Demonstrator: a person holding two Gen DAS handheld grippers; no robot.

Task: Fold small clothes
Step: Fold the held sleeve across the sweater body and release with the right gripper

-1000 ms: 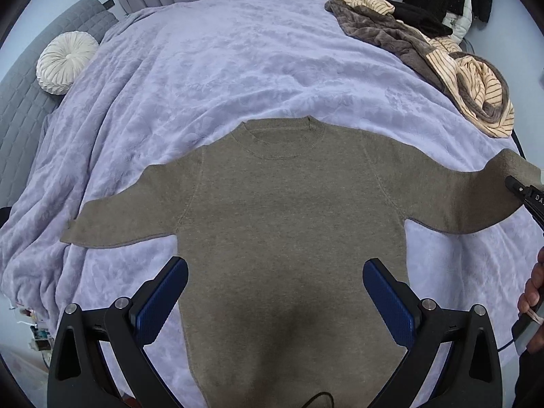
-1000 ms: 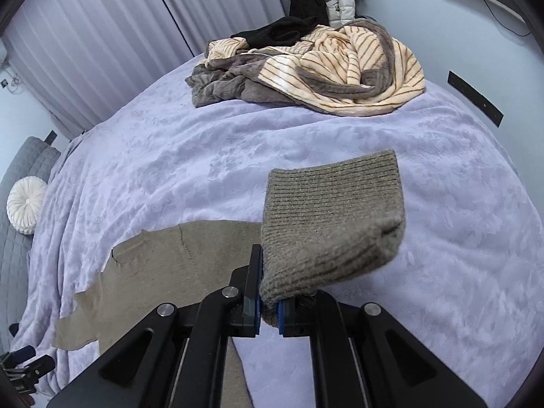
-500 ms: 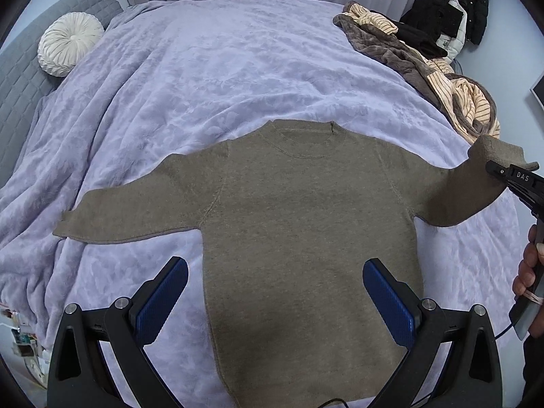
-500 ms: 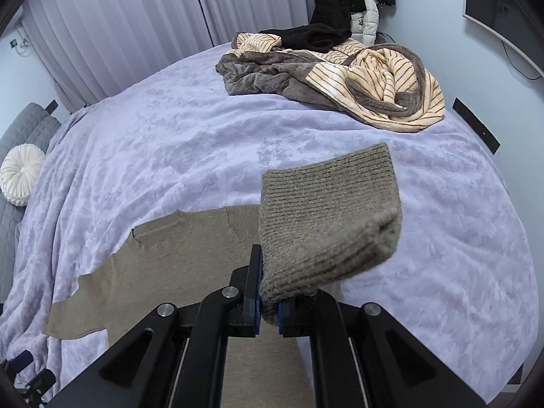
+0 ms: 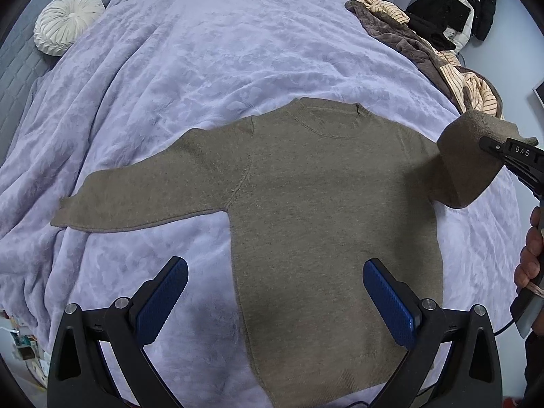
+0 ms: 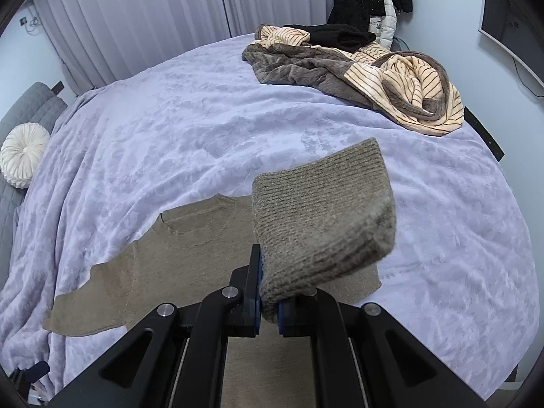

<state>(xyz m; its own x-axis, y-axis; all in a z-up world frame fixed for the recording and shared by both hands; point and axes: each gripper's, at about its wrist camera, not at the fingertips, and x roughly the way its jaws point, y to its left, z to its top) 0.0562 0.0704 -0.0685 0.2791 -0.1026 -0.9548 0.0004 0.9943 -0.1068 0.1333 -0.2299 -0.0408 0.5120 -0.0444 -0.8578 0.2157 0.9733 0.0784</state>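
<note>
Olive-brown sweater (image 5: 326, 204) is laid flat, front up, on the lavender bedspread (image 5: 204, 54), its hem toward the near edge of the bed and its round collar toward the far edge. The left gripper (image 5: 275, 301) is held above the hem, its blue-padded jaws spread wide with nothing between them; one pad is seen over bare bedspread just beside the sweater's side, the other over the knit. The sweater's left sleeve (image 5: 136, 200) is stretched out flat toward the left edge of the bed. The other sleeve's ribbed cuff (image 6: 323, 217) is lifted off the bedspread and is pinched between the clenched jaws of the right gripper (image 6: 268, 301), so that the sleeve is bent up and inward over the body; the person's hand (image 5: 530, 258) is seen on the handle at the right. Farther off, a crumpled striped blanket (image 6: 391, 81) is piled at the far right corner of the bed, with dark clothes (image 6: 367, 3) hung behind it. A round white cushion (image 5: 68, 22) is seen at the far left corner, and pale curtains (image 6: 153, 17) are hung beyond.
</note>
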